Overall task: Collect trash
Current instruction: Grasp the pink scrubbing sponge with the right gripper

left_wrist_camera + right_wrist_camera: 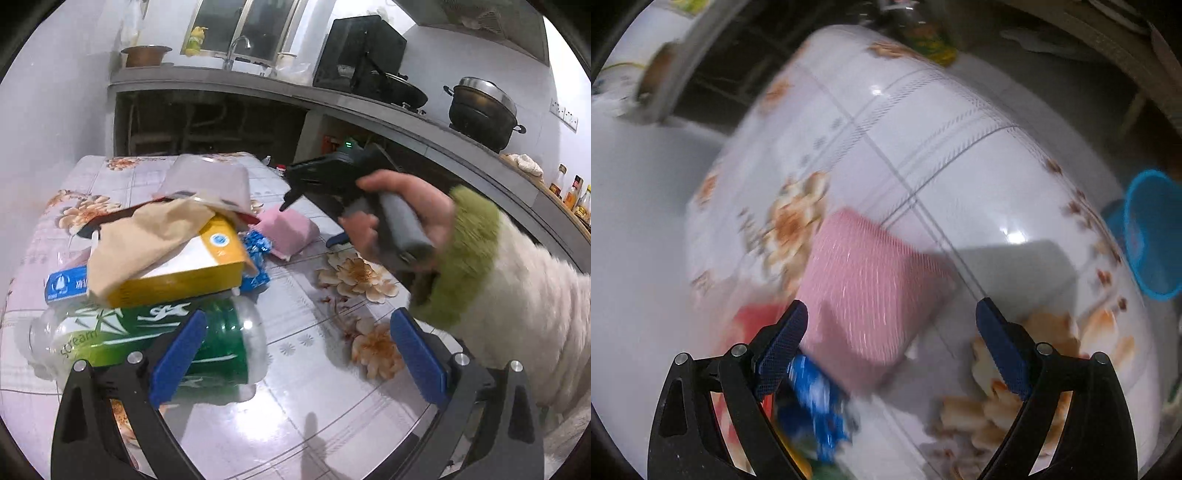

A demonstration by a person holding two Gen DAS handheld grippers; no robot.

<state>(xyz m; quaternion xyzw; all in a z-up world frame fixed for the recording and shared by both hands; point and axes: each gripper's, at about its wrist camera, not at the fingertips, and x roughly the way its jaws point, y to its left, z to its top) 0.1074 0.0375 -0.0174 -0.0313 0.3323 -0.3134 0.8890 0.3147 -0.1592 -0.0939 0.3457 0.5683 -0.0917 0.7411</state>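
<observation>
A pile of trash lies on the floral table [295, 369]: a green-labelled plastic bottle [147, 339] on its side, a yellow box [192, 266] under brown paper [147, 240], a clear plastic tub [210, 181], a blue foil wrapper [255, 243] and a pink packet [288, 229]. My left gripper [295, 354] is open, its left finger against the bottle. My right gripper [892, 343] is open above the pink packet [868, 288], with the blue wrapper [820, 406] below its left finger; this view is blurred. In the left wrist view the right gripper [314, 218] hovers at the packet.
A blue basket [1152, 236] sits beyond the table's right edge. A kitchen counter [369, 107] with a black pot [480, 110], a wok and a sink runs behind the table. Sauce bottles [576, 195] stand at far right.
</observation>
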